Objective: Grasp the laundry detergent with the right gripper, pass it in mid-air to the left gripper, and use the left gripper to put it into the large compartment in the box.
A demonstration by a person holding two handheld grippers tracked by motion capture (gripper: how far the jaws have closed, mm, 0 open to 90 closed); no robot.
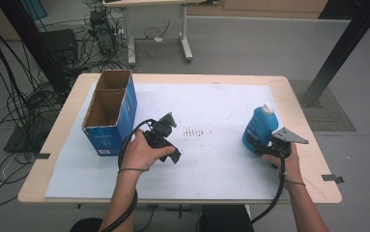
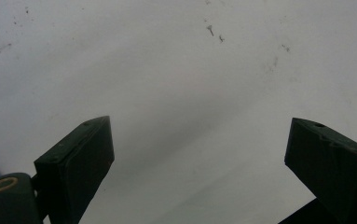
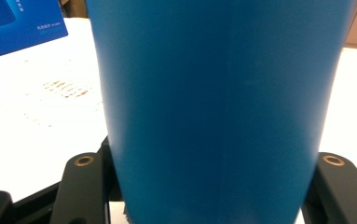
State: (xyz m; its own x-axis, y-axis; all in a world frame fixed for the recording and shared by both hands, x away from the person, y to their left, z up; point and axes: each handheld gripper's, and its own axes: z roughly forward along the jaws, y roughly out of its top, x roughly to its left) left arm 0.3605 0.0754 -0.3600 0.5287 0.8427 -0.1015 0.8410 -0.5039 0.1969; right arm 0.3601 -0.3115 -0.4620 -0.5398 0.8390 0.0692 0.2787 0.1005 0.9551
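A blue plastic bottle point(image 1: 261, 124) with a white cap stands upright on the white mat at the right side of the table. My right gripper point(image 1: 256, 145) is shut on its lower body. In the right gripper view the bottle point(image 3: 223, 107) sits between the two black jaws of that gripper point(image 3: 209, 161), which press on its sides. My left gripper point(image 1: 173, 137) is held near the middle of the table, tilted down toward the mat. Its jaws point(image 2: 199, 135) stand wide open with only bare white mat between them.
An open-topped blue cardboard box point(image 1: 110, 108) with two compartments stands at the left of the mat point(image 1: 211, 169). The wooden table's edge point(image 1: 318, 145) runs close to the right of the bottle. Cables and table legs lie on the floor beyond.
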